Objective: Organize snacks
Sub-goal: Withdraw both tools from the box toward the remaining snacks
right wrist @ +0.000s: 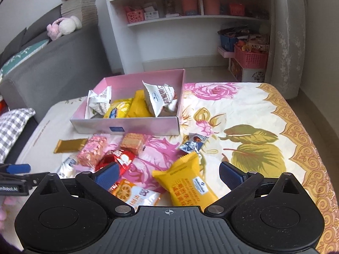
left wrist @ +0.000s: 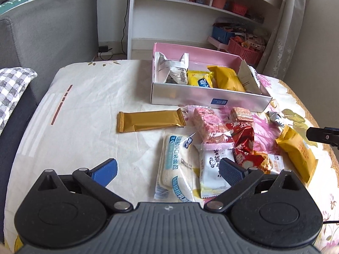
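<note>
Yellow packet (right wrist: 186, 182) lies between your right gripper (right wrist: 168, 174)'s spread, empty jaws, left gripper (left wrist: 168, 169) likewise agape, so closing carelessly could snag the neighbouring orange-print packet (right wrist: 135, 194).

A grey sofa (left wrist: 48, 27) stood at the left, a pink plush toy (right wrist: 63, 26) on its back; a white shelf unit (right wrist: 190, 21) held pink baskets against the pale wall; a lace curtain (right wrist: 288, 31) hung at the right; daylight lit the floral-clothed worktop (right wrist: 254, 110).

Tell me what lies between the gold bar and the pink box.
Only bare tablecloth between the gold bar and the pink box, seen in the left wrist view.
</note>
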`<state>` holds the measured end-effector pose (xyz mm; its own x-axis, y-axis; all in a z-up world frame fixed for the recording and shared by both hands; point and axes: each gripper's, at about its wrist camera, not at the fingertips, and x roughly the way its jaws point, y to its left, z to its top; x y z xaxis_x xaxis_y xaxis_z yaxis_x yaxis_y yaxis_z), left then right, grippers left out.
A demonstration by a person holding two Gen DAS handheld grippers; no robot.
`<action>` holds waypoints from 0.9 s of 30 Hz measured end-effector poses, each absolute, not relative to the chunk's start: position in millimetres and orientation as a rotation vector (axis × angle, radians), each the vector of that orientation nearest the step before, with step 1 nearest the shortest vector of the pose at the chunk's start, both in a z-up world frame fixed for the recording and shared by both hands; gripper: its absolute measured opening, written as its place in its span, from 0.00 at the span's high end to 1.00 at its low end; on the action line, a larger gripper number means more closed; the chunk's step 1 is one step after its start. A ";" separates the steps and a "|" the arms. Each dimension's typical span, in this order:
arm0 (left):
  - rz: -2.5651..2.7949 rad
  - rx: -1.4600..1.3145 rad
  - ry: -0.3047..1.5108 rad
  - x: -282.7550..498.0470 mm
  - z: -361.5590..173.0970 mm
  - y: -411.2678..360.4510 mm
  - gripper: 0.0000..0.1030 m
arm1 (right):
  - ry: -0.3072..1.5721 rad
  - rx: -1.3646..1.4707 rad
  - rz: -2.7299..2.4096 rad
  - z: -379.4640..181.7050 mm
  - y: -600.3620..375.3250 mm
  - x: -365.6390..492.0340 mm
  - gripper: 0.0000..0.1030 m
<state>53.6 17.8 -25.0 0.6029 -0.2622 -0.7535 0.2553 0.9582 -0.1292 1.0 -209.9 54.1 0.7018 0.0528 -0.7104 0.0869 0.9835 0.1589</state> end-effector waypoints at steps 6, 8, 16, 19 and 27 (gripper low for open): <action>-0.347 0.011 0.878 49.7 -39.1 21.9 0.00 | 0.806 0.103 -0.002 34.9 -222.2 -10.6 0.02; -0.363 0.024 0.881 49.9 -45.5 21.1 0.01 | 0.829 0.067 0.012 26.6 -223.4 -12.5 0.02; -0.382 0.071 0.883 53.6 -60.7 17.2 0.07 | 0.940 -0.019 0.084 -1.1 -217.7 -13.6 0.02; -0.393 0.121 0.861 50.5 -63.6 14.2 0.09 | 0.960 -0.033 0.078 -8.7 -217.8 -12.1 0.02; -0.407 0.173 0.841 50.4 -68.2 13.5 0.00 | 0.954 0.055 0.076 -18.9 -231.9 -8.4 0.00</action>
<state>50.4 13.5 -68.2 0.5953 -0.2809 -0.7528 0.4158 0.9094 -0.0105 -8.4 -231.9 -18.9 0.5759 0.0893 -0.8126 -0.0410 0.9959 0.0804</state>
